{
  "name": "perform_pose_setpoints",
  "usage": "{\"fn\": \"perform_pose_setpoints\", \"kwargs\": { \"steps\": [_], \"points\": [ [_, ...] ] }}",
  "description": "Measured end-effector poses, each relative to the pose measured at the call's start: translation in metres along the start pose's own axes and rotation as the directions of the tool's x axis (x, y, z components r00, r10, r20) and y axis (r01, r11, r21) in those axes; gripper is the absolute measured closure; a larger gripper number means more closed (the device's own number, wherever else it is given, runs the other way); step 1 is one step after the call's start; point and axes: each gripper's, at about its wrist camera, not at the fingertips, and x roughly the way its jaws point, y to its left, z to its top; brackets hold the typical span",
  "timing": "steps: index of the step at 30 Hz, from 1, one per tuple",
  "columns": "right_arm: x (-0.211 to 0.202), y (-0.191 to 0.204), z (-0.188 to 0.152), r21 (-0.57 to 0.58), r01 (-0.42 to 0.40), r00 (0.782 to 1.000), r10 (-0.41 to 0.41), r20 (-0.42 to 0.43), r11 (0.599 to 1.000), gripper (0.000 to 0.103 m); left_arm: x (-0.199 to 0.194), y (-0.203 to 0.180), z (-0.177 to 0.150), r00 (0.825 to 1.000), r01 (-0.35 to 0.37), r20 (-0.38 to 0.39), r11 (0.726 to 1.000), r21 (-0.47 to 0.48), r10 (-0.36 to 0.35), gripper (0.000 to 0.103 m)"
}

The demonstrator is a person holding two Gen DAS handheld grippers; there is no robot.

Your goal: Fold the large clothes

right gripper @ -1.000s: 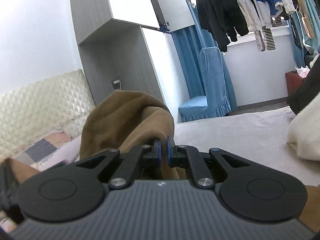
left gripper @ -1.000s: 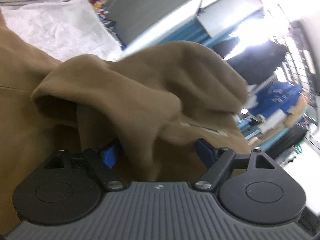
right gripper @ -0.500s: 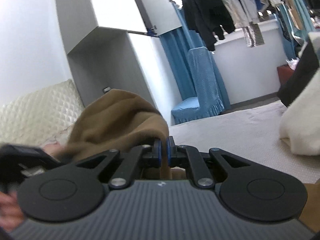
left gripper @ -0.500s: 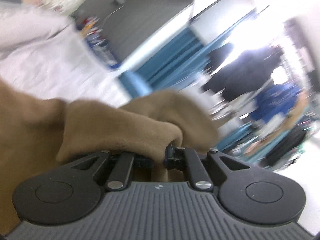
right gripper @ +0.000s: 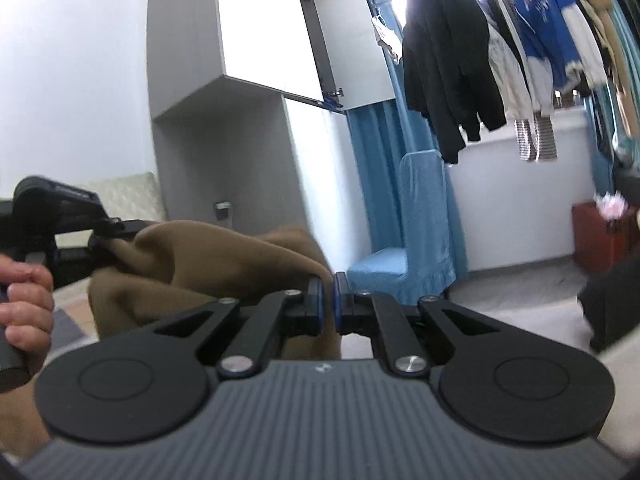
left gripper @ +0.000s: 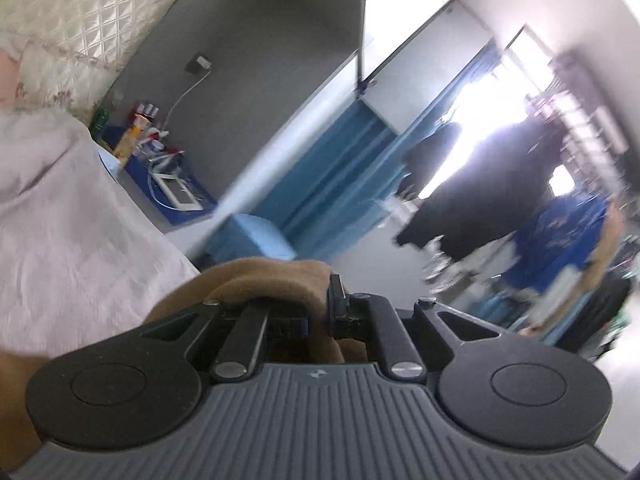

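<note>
A brown garment hangs stretched between both grippers above the bed. In the right wrist view my right gripper is shut on its edge, brown cloth pinched between the blue pads. At the left of that view my left gripper, held by a hand, grips the garment's other end. In the left wrist view my left gripper is shut on a bunched fold of the brown garment, which drapes down out of sight below the fingers.
A bed with a pale quilted cover lies at the left, with a padded headboard behind. A cluttered bedside table, a blue-covered chair, blue curtains, grey cupboards and hanging clothes stand beyond.
My left gripper shut on the brown garment and lifted it; far less cloth fills its view now. My right gripper stayed shut on the cloth and moved slightly, and the left gripper came into its view.
</note>
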Motion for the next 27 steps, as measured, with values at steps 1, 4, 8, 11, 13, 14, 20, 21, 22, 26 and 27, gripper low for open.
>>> {"fn": "perform_pose_setpoints", "kwargs": {
  "steps": [1,4,8,11,13,14,20,21,22,26,27],
  "points": [
    [0.015,-0.003,0.0,0.001,0.013,1.0,-0.013,-0.007,1.0,0.096,0.02,0.0,0.002,1.0,-0.017,-0.006,1.0,0.014,0.017,0.093],
    [0.064,-0.015,-0.007,0.012,0.043,0.997,-0.042,-0.057,0.999,0.096,0.088,0.01,0.001,0.995,-0.082,-0.045,0.994,0.068,0.085,0.092],
    [0.124,-0.034,-0.031,0.005,0.069,0.984,-0.067,-0.163,0.998,0.096,0.175,0.042,-0.016,0.975,-0.163,-0.14,0.984,0.067,0.171,0.092],
    [0.163,-0.052,-0.056,0.004,0.101,0.962,-0.097,-0.255,0.995,0.096,0.224,0.068,-0.033,0.96,-0.174,-0.208,0.98,0.092,0.19,0.092],
    [0.183,-0.063,-0.074,0.036,0.109,0.945,-0.092,-0.314,0.993,0.096,0.246,0.08,-0.046,0.953,-0.174,-0.227,0.975,0.135,0.201,0.092],
    [0.191,-0.068,-0.082,0.054,0.11,0.937,-0.086,-0.338,0.992,0.096,0.255,0.085,-0.051,0.948,-0.177,-0.241,0.972,0.153,0.21,0.092],
    [0.221,-0.075,-0.118,0.124,0.135,0.881,-0.062,-0.469,0.983,0.095,0.285,0.12,-0.076,0.911,-0.188,-0.333,0.963,0.192,0.245,0.091],
    [0.223,-0.073,-0.119,0.121,0.138,0.875,-0.064,-0.48,0.983,0.095,0.285,0.123,-0.076,0.913,-0.178,-0.336,0.967,0.185,0.232,0.09],
    [0.222,-0.07,-0.12,0.114,0.141,0.874,-0.07,-0.48,0.983,0.095,0.285,0.125,-0.075,0.913,-0.172,-0.339,0.968,0.181,0.226,0.09],
    [0.215,-0.07,-0.107,0.144,0.153,0.876,-0.067,-0.478,0.978,0.092,0.275,0.116,-0.068,0.9,-0.14,-0.381,0.969,0.202,0.21,0.077],
    [0.214,-0.073,-0.103,0.173,0.157,0.879,-0.057,-0.474,0.972,0.092,0.27,0.111,-0.065,0.895,-0.12,-0.404,0.974,0.194,0.191,0.067]
  ]
}}
